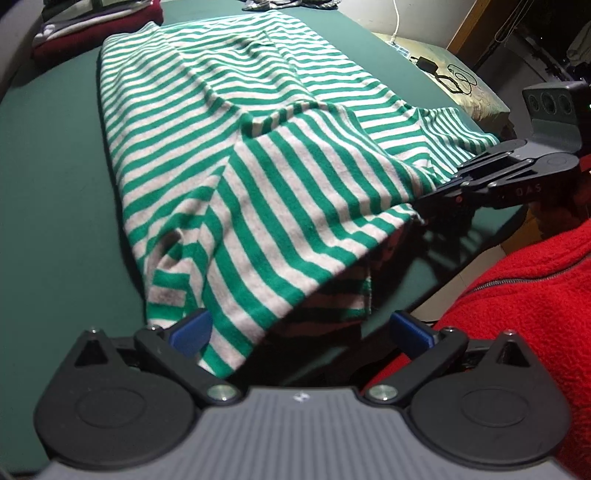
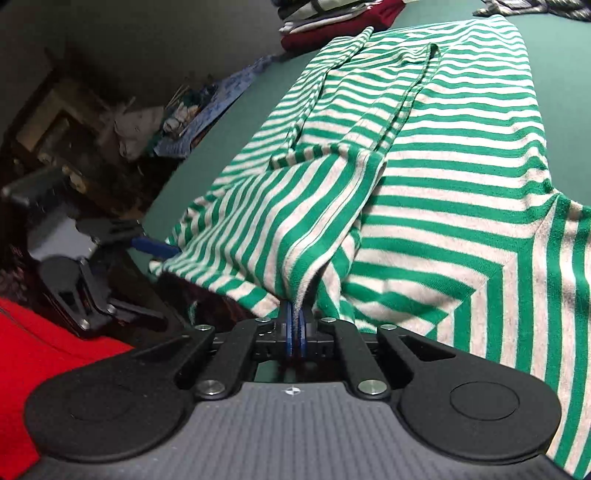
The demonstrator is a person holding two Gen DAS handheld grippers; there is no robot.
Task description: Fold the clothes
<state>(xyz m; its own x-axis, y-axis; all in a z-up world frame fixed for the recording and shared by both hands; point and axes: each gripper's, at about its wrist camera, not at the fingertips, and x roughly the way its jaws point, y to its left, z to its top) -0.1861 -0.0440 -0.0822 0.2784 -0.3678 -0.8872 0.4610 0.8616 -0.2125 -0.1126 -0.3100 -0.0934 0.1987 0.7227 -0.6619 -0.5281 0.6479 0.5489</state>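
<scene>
Two grippers meet the green-and-white striped knit shirt: right gripper clenched on its hem, left gripper spread wide, shirt cloth draped between its fingers; folded dark-red clothes pile upper left.

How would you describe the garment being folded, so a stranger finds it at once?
Look at the big green table. The shirt lies spread along its middle, partly folded, one edge pinched in the right gripper. Its green and white stripes separate it from the dark red folded pile in the far corner.
</scene>
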